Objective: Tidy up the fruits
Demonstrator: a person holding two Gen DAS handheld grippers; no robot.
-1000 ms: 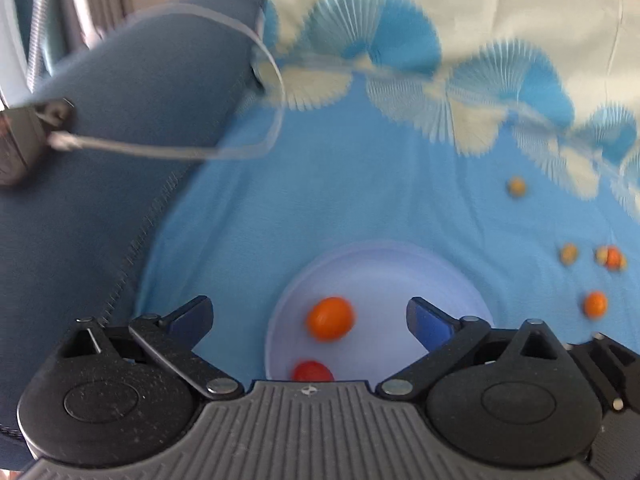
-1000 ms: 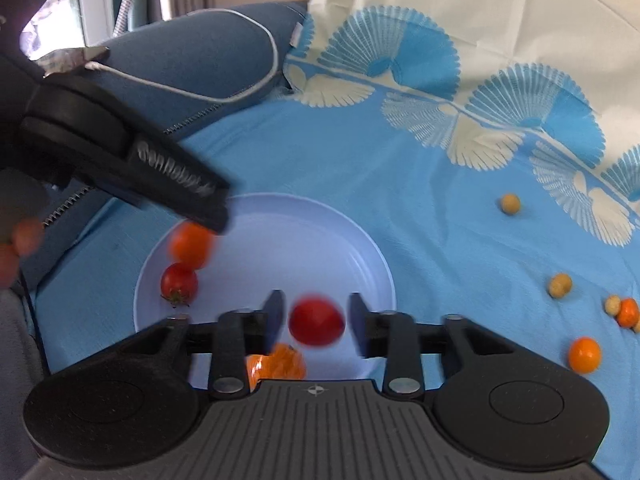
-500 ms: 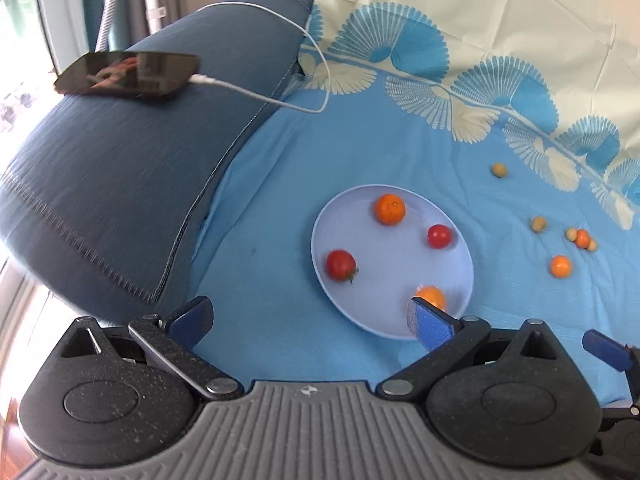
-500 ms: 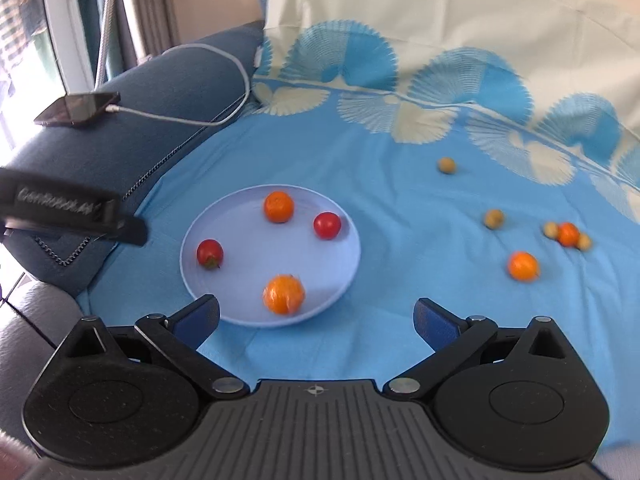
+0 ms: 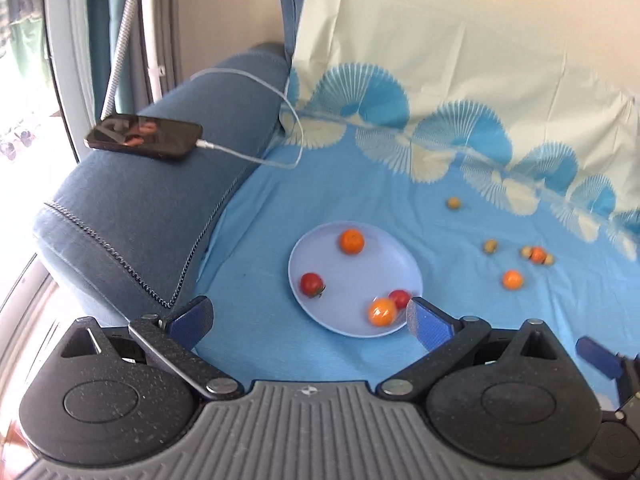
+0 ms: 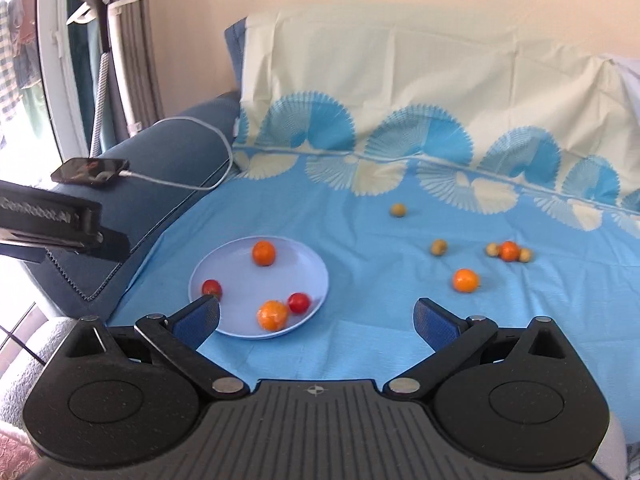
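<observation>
A pale blue plate (image 5: 352,272) (image 6: 240,276) lies on the blue sheet. It holds two oranges (image 6: 264,253) (image 6: 273,314) and two red tomatoes (image 6: 211,288) (image 6: 299,302). Off the plate to the right lie an orange (image 6: 465,280), a small red-orange fruit (image 6: 509,250) and several small tan fruits (image 6: 438,247). My left gripper (image 5: 310,320) is open and empty, held back above the plate's near edge. My right gripper (image 6: 316,318) is open and empty, raised well in front of the plate.
A blue sofa arm (image 5: 152,216) stands at the left with a phone (image 5: 144,136) and its white cable (image 5: 272,160) on it. A cream and blue patterned sheet (image 6: 400,92) covers the backrest. The left gripper's body (image 6: 56,224) shows at the left of the right wrist view.
Both grippers have pulled back and up from the plate. The right gripper let a red tomato go onto the plate and opened wide. That tomato has rolled beside the near orange.
</observation>
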